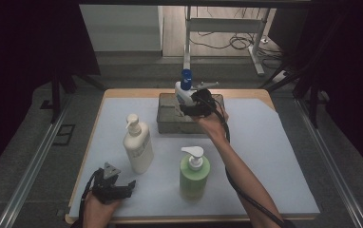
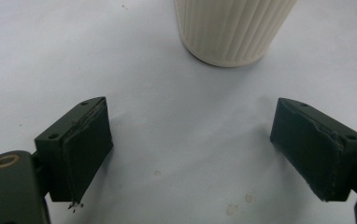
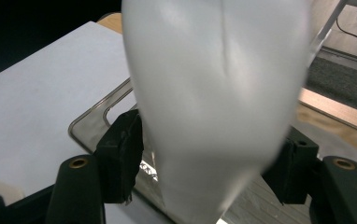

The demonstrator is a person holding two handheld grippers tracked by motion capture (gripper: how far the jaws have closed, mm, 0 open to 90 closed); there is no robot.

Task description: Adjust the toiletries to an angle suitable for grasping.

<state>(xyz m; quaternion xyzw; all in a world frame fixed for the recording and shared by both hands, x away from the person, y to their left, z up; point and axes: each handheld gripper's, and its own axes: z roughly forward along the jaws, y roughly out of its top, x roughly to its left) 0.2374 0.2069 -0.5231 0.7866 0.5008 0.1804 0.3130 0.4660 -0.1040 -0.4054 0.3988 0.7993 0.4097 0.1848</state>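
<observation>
White spray bottle [image 1: 183,93] with blue cap gripped between the jaws of the right gripper [image 1: 195,105], held over the grey tray [image 1: 166,124] directly beneath. Left gripper [image 1: 116,189] parked wide open and empty, cream pump bottle [image 1: 138,145] just ahead, green pump bottle [image 1: 194,173] off to its side. Best lowered straight, kept upright, released only once seated inside the tray walls.
</observation>
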